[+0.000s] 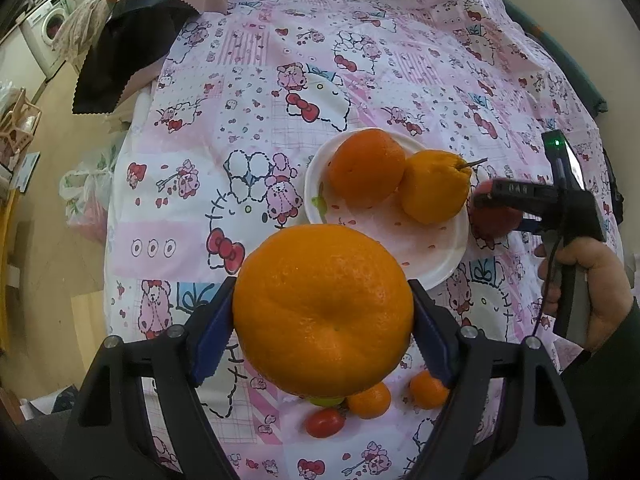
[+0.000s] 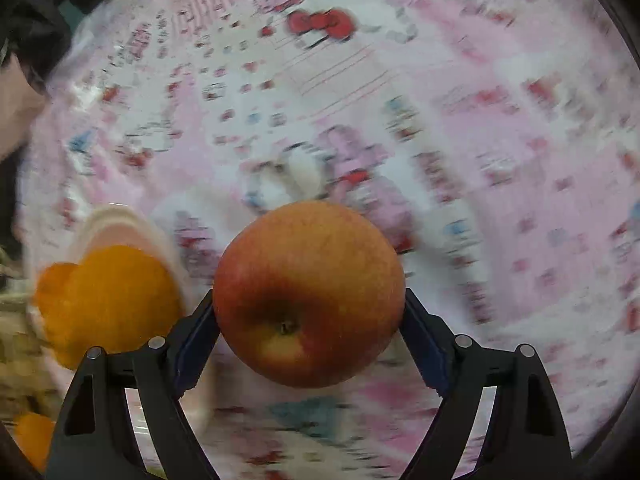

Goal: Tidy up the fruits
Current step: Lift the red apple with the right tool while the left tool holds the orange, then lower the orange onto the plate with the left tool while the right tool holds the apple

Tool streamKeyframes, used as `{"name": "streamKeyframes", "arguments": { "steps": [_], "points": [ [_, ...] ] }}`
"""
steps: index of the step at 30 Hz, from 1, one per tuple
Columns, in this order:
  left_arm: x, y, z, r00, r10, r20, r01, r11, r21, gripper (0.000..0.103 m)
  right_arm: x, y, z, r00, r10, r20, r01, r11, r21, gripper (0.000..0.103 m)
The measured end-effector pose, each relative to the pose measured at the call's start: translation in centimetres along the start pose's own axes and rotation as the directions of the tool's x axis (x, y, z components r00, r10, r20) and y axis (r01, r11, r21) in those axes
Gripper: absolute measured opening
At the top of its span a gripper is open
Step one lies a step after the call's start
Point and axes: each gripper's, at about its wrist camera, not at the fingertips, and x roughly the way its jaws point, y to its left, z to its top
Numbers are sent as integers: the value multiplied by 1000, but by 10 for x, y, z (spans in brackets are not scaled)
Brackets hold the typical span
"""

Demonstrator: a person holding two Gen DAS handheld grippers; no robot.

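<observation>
Task approx. half done: two oranges [image 1: 366, 166] already on plate [image 1: 440, 264] ahead of left gripper [image 1: 322, 322], which clamps a big orange [image 1: 322, 312], right gripper [image 2: 310, 328] clamps an apple [image 2: 308, 292], w/ small fruits [image 1: 370, 400] below left gripper not yet sorted.

You can read little here. On the right gripper [image 1: 498, 210], seen from the left wrist camera, pale letters run along the top of its black body; they look like "DAB", though you cannot be sure. The patterned tablecloth [image 1: 256, 92] carries cartoon figures only, no legible words.
</observation>
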Motion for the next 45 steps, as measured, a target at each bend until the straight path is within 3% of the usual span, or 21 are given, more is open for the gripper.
{"name": "streamKeyframes", "arguments": {
  "steps": [5, 10, 17, 26, 35, 38, 45],
  "points": [
    [-1, -6, 1, 1000, -20, 0, 20, 1000, 8, 78, 4, -11, 4, 1000, 29, -4, -29, 1000, 11, 87],
    [-1, -9, 0, 1000, -13, 4, 12, 1000, 24, 78, 15, -1, 3, 999, -33, 2, 33, 998, -49, 87],
    [-2, -5, 1, 1000, -5, 17, 4, 1000, 11, 78, -5, -11, 1, 994, 96, 41, -96, 995, -2, 86],
    [-11, -10, 1, 998, -12, 63, 9, 999, 41, 78, -76, 0, -19, 956, 250, 152, -243, 968, -62, 86],
    [-15, -12, -3, 996, -20, 89, 14, 998, 63, 78, -133, 16, -70, 908, 372, 196, -343, 925, -164, 86],
    [-12, -14, -4, 997, -24, 78, 19, 998, 63, 78, -143, 7, -89, 892, 403, 204, -378, 913, -151, 86],
    [18, -31, -2, 999, -13, 30, 10, 996, 88, 78, -137, 0, -93, 888, 417, 192, -402, 908, -114, 86]
  ]
}}
